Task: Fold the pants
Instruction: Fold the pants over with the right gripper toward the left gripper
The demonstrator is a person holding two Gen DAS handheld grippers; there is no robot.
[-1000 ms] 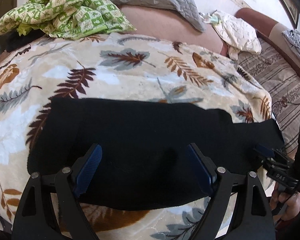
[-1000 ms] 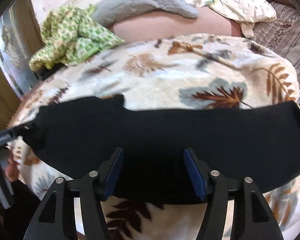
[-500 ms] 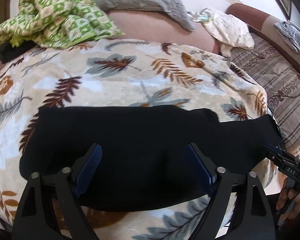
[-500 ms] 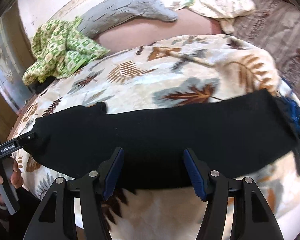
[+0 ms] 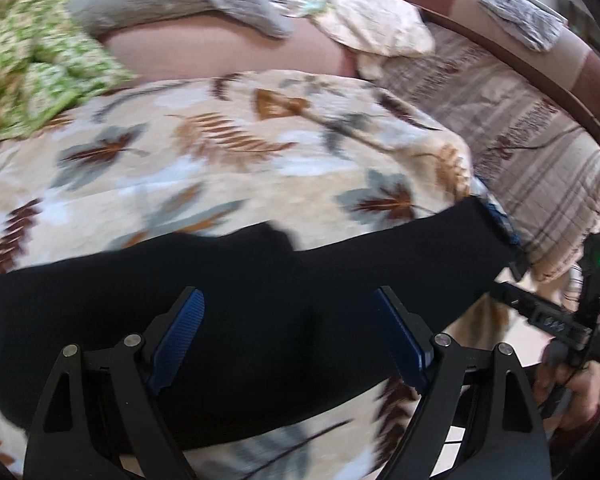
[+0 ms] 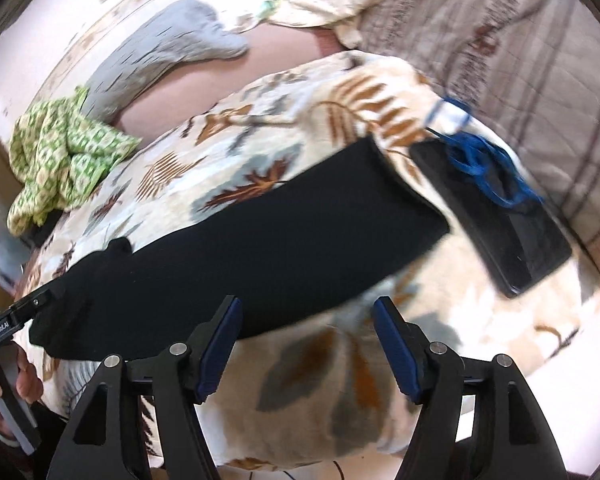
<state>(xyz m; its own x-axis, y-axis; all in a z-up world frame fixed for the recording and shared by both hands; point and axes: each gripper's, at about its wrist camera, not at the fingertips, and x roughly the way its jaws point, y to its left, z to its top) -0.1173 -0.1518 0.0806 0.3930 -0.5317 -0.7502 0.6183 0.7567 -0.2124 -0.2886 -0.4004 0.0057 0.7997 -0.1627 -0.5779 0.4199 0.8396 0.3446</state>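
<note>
Black pants lie flat in a long band across a leaf-patterned blanket. My left gripper hovers wide open above the band's middle, nothing pinched between its blue pads. In the right wrist view the pants run from lower left to upper right. My right gripper is at their near edge, mostly over the bare blanket; its jaws are opening with nothing gripped. The other gripper shows at each view's edge: the right gripper by the pants' right end, the left gripper at their left end.
A flat black slab with a blue cord lies on the blanket just beyond the pants' right end. A green patterned cloth, a grey pillow and a cream cloth sit further back. Striped bedding lies to the right.
Both views have swung rightwards and rolled, so the pants now look tilted. The right gripper has slid off the pants' middle towards their right end, jaws wider. The black slab has come into view.
</note>
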